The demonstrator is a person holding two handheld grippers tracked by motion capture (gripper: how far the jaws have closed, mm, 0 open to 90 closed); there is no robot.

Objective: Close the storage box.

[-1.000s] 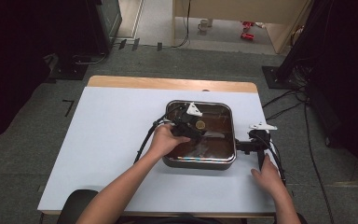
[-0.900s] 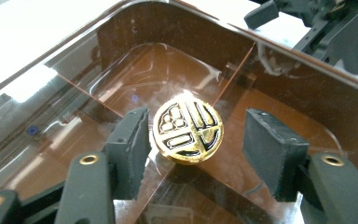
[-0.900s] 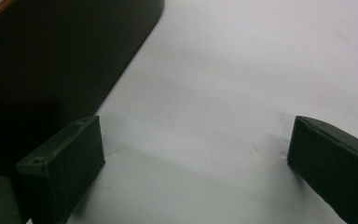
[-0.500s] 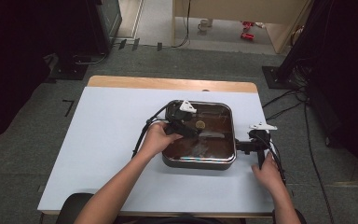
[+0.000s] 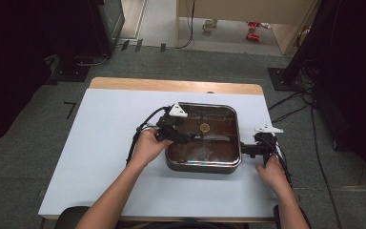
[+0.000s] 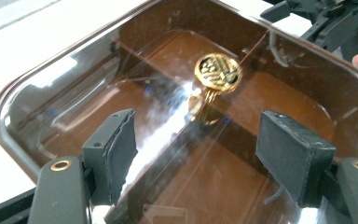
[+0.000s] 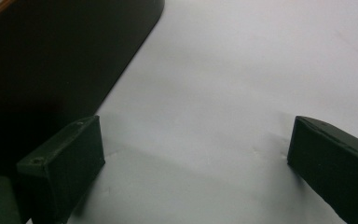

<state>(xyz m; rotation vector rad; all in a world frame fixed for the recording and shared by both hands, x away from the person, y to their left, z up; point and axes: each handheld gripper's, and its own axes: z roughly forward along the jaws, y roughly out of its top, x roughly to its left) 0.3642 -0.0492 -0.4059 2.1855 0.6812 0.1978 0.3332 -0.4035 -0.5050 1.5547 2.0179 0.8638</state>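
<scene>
A square dark pan [image 5: 204, 166] stands on the white table under a brown glass lid [image 5: 221, 143] with a gold knob [image 5: 204, 127]. My left gripper [image 5: 187, 137] hovers over the lid's left half, left of the knob. In the left gripper view its jaws [image 6: 200, 154] have just been opening and stand apart with nothing between them, and the gold knob [image 6: 218, 71] lies ahead of them. My right gripper [image 5: 247, 150] rests at the pan's right side. In the right gripper view it [image 7: 196, 158] is open over bare table, with the pan's dark wall [image 7: 51, 60] to its left.
The white table [image 5: 100, 157] has free room left of the pan and in front of it. A wooden strip [image 5: 171, 86] runs along the far edge. Cables [image 5: 138, 138] trail from both grippers. Dark stands and floor surround the table.
My left gripper has drawn back to the left, away from the knob, and its jaws have opened. The right gripper and the pan have stayed put.
</scene>
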